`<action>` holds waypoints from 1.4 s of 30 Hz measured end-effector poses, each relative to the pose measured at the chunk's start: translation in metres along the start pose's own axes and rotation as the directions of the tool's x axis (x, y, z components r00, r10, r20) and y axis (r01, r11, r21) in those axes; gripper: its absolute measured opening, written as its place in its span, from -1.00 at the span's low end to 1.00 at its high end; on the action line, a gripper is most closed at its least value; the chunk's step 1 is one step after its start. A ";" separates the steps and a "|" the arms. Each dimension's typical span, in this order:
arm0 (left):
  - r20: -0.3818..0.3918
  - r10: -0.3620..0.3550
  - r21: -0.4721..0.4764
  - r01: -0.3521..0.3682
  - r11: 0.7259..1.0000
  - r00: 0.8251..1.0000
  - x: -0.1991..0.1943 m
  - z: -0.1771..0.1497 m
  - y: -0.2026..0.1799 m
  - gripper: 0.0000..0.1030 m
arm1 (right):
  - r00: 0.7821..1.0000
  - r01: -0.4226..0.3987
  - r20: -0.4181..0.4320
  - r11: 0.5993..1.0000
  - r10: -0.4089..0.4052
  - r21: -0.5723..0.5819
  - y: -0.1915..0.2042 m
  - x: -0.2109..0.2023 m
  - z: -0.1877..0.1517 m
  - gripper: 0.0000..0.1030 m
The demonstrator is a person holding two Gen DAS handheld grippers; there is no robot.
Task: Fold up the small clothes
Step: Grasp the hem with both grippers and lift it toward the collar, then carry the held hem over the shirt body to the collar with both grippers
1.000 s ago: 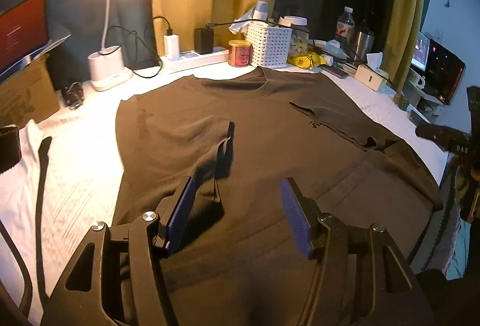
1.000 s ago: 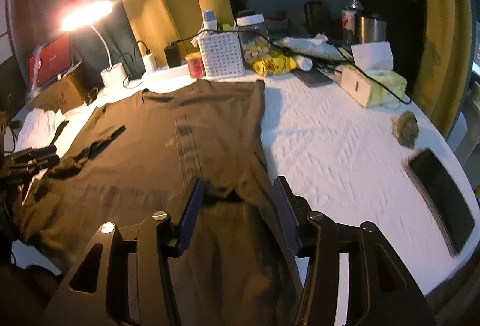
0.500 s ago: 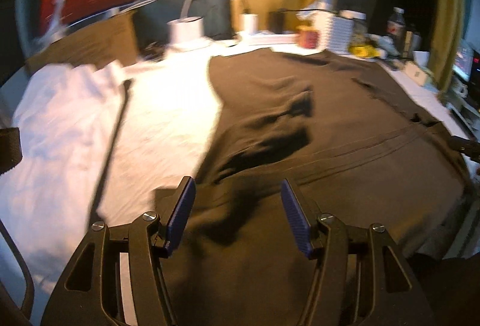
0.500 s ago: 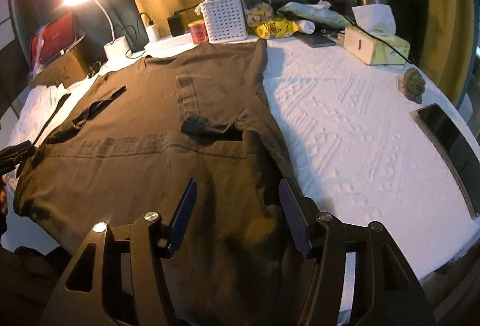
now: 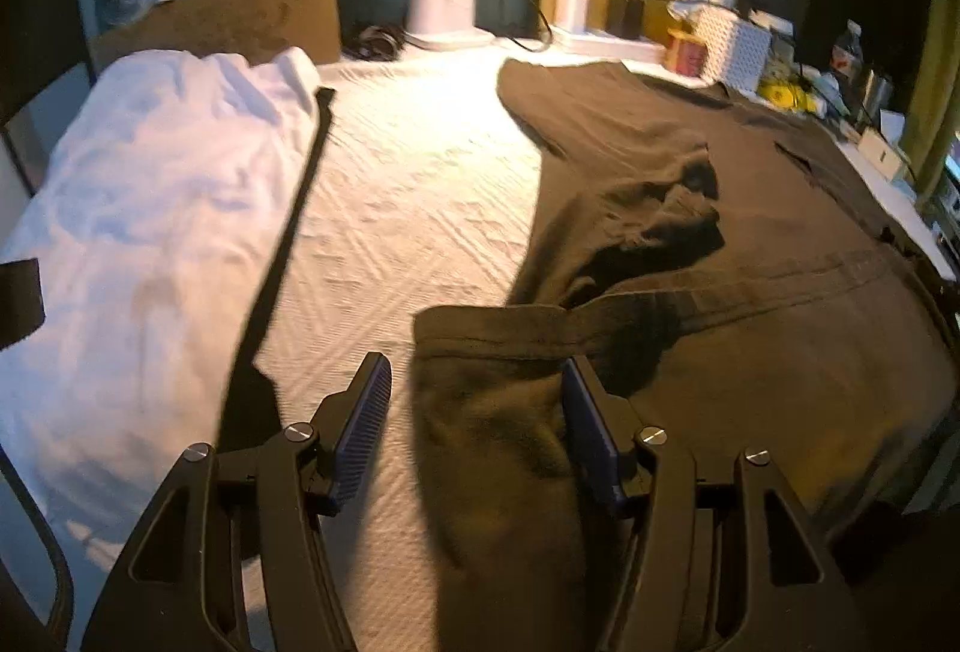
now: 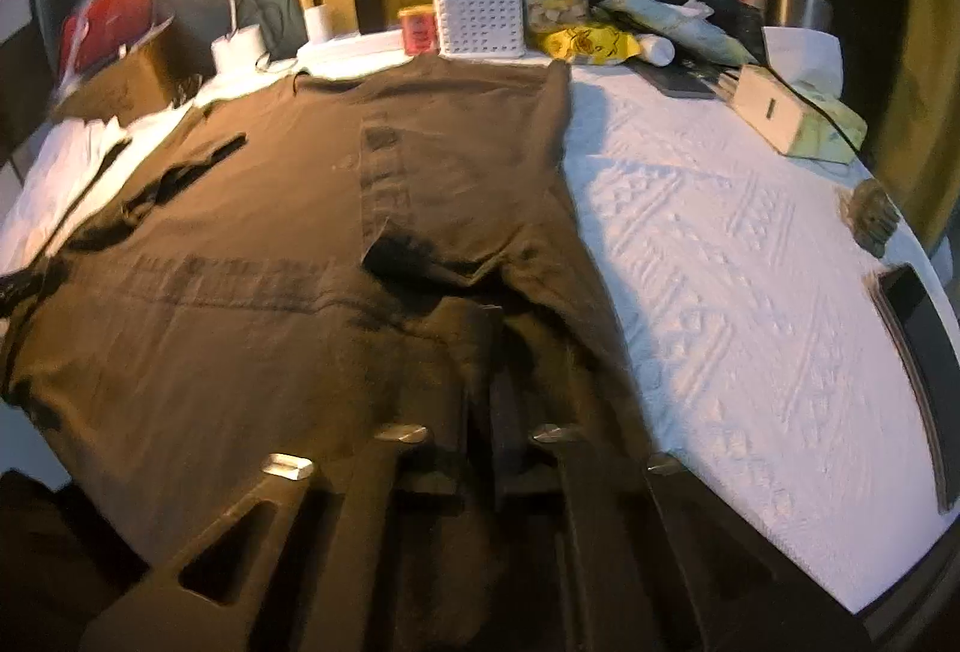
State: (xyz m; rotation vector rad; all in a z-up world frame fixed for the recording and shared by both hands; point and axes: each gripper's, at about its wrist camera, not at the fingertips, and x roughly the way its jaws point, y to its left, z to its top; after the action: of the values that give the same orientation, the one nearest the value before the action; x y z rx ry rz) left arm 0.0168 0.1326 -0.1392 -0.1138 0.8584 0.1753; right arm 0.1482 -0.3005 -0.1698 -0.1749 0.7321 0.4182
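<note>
Brown shirt [image 6: 252, 232] lies flat on the counter [image 6: 720, 244], both sleeves tucked in. Right tongs [image 6: 480, 412] pinch its hem; left tongs [image 5: 474, 430] spread over the opposite corner. Lengthwise fold pending.

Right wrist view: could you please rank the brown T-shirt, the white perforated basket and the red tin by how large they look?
1. brown T-shirt, largest by far
2. white perforated basket
3. red tin, smallest; it stands beside the basket, so nearness hardly skews this.
</note>
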 end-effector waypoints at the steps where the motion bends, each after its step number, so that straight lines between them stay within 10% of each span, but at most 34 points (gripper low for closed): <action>1: 0.010 0.005 0.014 -0.005 1.000 1.000 -0.001 0.000 -0.002 -0.01 | 1.000 0.003 -0.001 1.000 -0.003 -0.010 0.002 -0.002 -0.001 -0.87; 6: 0.035 0.022 0.154 -0.028 0.988 0.999 -0.014 -0.004 -0.022 -0.91 | 1.000 0.020 0.021 1.000 -0.019 -0.023 0.009 -0.024 -0.010 -0.88; 42: 0.268 0.033 0.148 -0.075 0.986 0.963 -0.091 0.018 -0.023 -0.97 | 0.960 0.083 0.261 0.995 -0.096 0.062 -0.020 -0.135 -0.003 -0.88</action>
State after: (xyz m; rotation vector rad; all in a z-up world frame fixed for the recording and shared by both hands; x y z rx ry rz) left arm -0.0235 0.1031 -0.0583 0.0803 0.6053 0.1692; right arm 0.0652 -0.3612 -0.0799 -0.1016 0.4695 0.3282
